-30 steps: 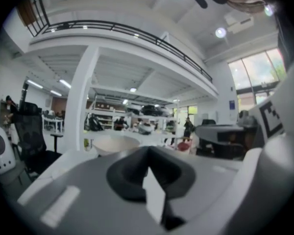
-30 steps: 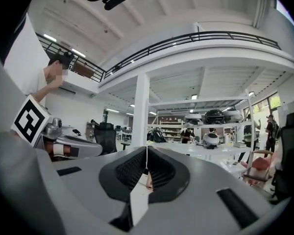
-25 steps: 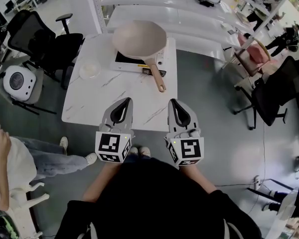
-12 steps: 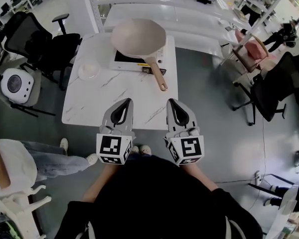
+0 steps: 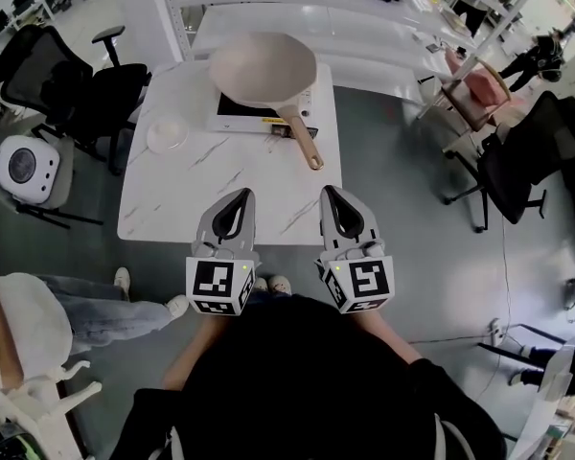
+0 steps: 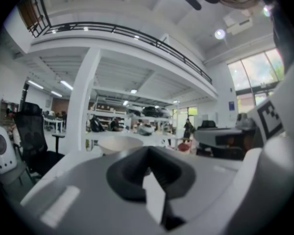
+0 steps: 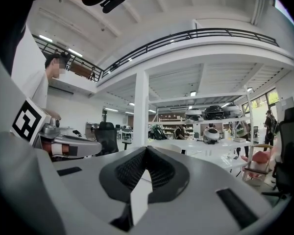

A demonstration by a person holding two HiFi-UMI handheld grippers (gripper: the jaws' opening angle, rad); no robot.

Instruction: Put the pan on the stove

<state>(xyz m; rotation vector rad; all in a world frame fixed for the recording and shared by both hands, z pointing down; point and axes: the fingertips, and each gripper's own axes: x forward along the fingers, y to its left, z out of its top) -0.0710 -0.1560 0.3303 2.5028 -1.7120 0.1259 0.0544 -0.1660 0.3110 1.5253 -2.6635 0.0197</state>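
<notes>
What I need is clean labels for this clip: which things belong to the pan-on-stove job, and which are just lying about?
Job: pan, already sitting on the stove; left gripper and right gripper, both shut and empty.
Lying about: small white dish on the table; black office chair beside it.

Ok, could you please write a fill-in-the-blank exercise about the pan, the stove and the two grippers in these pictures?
1. The pan rests ____ the stove.
2. In the head view, the small white bowl stands to the ____ of the stove.
3. The jaws of the left gripper and the right gripper are both ____.
4. ____ gripper touches the pan.
Missing words: on; left; shut; neither.
</notes>
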